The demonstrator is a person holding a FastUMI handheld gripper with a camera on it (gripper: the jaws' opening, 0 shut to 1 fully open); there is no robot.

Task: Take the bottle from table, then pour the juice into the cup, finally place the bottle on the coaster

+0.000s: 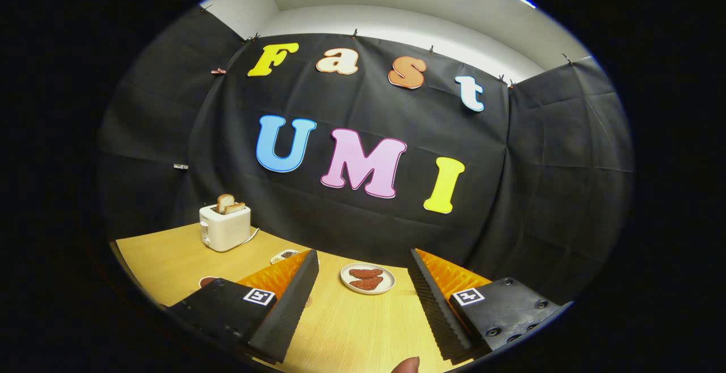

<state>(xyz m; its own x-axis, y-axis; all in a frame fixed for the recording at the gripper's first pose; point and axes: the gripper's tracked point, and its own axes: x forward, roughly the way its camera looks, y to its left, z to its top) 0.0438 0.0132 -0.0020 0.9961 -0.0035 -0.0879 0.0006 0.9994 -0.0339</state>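
Observation:
My gripper [363,254] is open and held above a wooden table [351,327], with nothing between its fingers. Just outside the left finger [289,299] the edge of a dark brown round flat thing [207,280] peeks out; it may be the coaster, but I cannot tell. Bare tabletop lies between the two fingers.
Beyond the fingertips a small white plate [367,278] holds two reddish-brown pieces of food. A white toaster [225,227] with toast stands at the far left against the black cloth. A small dish [285,255] is half hidden behind the left finger. A person's fingertip [406,365] shows nearest me.

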